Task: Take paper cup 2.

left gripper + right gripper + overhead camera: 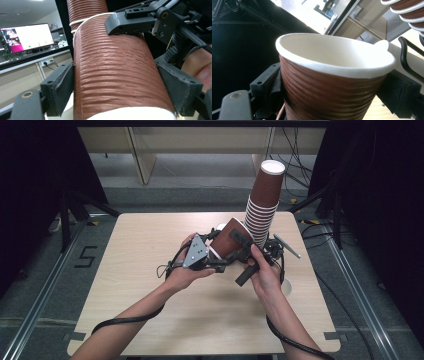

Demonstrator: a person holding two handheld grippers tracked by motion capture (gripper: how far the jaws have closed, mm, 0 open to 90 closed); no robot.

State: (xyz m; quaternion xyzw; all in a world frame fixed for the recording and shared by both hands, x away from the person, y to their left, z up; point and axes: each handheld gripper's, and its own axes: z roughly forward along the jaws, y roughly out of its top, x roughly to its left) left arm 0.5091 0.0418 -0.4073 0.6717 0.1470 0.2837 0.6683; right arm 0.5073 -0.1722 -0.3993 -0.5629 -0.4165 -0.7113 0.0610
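Location as I read it: a lab or recording studio set inside an office-type room. Evidence I log: a small wooden table point(150, 270) flanked by black curtains point(35, 185), tripod legs point(70, 215), metal floor rails point(45, 285) and a taped "5" floor mark point(86, 256). Also: loose cables point(295, 170) on grey floor, a lit monitor point(26, 37), a wall socket point(46, 62).

Cup stack point(262, 205) stands on the table point(150, 250), toward its far right part. Single cup point(231, 239) lies tilted just left of the stack, above the table. Left hand-held gripper point(216, 262) left of the stack, right hand-held gripper point(246, 251) just before it.
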